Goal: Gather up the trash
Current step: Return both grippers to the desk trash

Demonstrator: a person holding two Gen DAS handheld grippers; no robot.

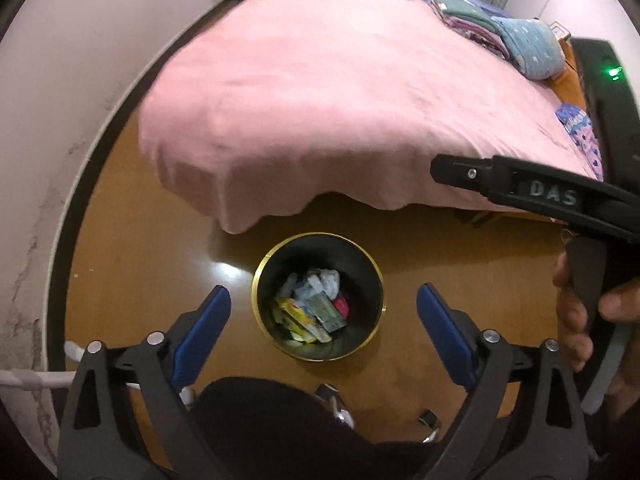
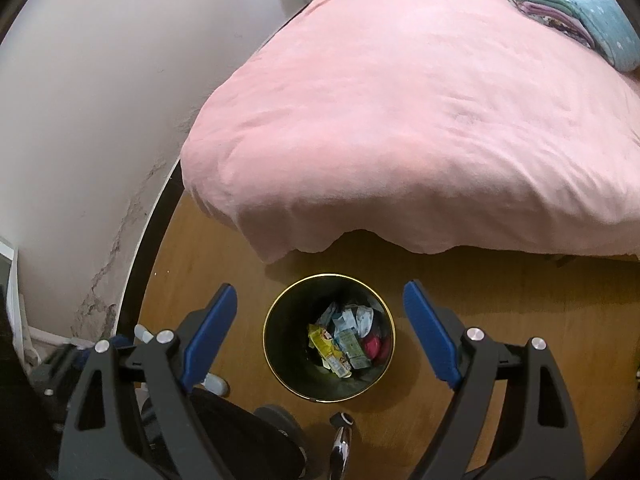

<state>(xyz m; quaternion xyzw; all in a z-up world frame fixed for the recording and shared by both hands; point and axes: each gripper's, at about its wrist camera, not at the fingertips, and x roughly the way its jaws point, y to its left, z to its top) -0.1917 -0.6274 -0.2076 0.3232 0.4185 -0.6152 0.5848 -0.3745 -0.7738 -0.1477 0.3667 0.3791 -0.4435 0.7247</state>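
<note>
We hold the left gripper [image 1: 323, 300] and right gripper [image 2: 319, 297] wide and empty above the gold-rimmed black bin [image 2: 280, 364], where crumpled wrappers [image 2: 344, 340] lie.

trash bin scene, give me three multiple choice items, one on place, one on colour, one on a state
1. Where does the bin stand?
A. on the bed
B. on the floor near the bed's corner
C. on a chair

2. What colour is the bin's rim?
A. gold
B. red
C. white

3. How is the left gripper?
A. shut on a wrapper
B. shut on the bin's rim
C. open, with nothing between its fingers

Answers:
1. B, the bin stands on the wooden floor, just in front of the pink bed corner.
2. A, a thin gold ring runs around the black bin's mouth.
3. C, its blue fingers stand wide apart above the bin and hold nothing; the trash lies inside the bin.
</note>
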